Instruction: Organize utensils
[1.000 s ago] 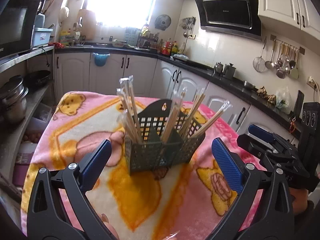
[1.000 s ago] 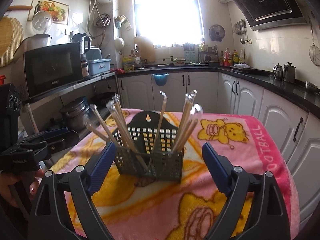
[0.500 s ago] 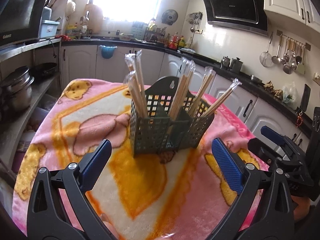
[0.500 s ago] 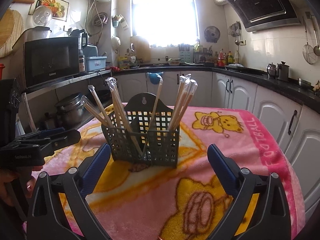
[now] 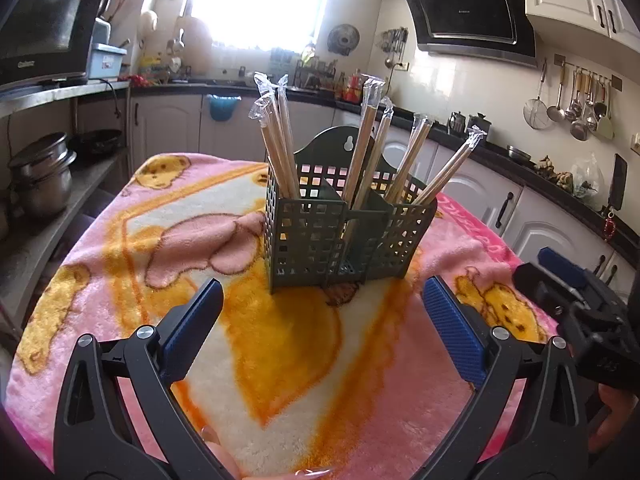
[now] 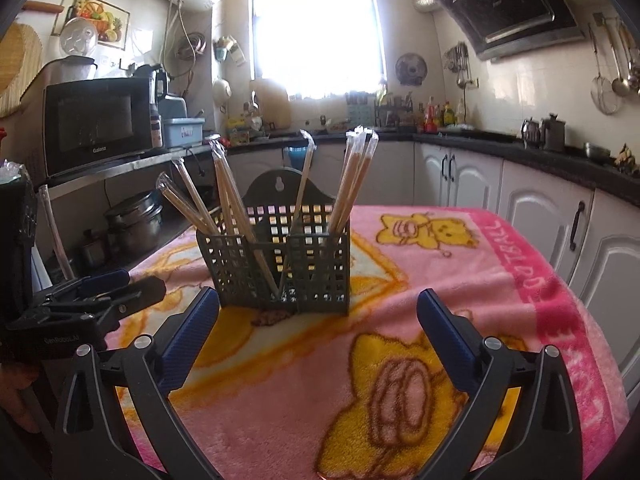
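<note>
Centrally in both views, the green basket of wrapped chopsticks stands on the blanket-covered desk, with left gripper and right gripper jaws wide, empty.

Daylight pours through the window at the back of both views and burns it to plain white, with haze spilling onto the wall around it. The pink blanket is evenly lit and sharp. Shadows are soft. Fisheye curvature bends cabinets and counters, and the frame corners go black.
</note>
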The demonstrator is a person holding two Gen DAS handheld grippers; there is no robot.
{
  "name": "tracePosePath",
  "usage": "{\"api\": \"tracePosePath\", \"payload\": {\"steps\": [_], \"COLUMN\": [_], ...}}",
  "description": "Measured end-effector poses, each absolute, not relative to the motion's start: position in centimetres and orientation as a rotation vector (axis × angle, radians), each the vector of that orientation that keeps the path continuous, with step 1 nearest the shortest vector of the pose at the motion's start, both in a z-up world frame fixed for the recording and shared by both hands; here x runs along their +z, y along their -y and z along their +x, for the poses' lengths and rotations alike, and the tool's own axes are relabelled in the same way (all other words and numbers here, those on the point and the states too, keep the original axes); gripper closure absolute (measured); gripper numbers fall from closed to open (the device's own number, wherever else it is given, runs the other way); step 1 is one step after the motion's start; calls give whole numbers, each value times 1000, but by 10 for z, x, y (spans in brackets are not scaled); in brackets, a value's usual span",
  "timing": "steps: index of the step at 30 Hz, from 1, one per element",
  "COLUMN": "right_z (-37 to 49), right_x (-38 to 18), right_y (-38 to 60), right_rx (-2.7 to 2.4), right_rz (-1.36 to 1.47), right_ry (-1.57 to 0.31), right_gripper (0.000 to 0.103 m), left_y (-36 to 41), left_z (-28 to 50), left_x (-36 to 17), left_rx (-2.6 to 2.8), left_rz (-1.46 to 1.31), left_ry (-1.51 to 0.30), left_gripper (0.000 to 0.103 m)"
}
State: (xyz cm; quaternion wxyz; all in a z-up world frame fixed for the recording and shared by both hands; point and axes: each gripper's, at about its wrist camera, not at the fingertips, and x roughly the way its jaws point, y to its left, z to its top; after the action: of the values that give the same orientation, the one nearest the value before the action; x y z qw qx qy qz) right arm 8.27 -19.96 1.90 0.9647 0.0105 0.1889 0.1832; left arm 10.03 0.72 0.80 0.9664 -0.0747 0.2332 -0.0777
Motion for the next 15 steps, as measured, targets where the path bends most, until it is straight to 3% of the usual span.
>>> {"api": "tracePosePath", "payload": {"steps": [15], "right_z": [59], "right_x": [15], "right_y": [201], "right_rx": [319], "right_rz": [14], "right_ry": [-202], "right_gripper": [7], "left_y": [-9], "left_z": [86], "left_x": [1], "left_rx": [-120], "left_rz": [-126], "left_ry": [-303], "left_gripper": [11]}}
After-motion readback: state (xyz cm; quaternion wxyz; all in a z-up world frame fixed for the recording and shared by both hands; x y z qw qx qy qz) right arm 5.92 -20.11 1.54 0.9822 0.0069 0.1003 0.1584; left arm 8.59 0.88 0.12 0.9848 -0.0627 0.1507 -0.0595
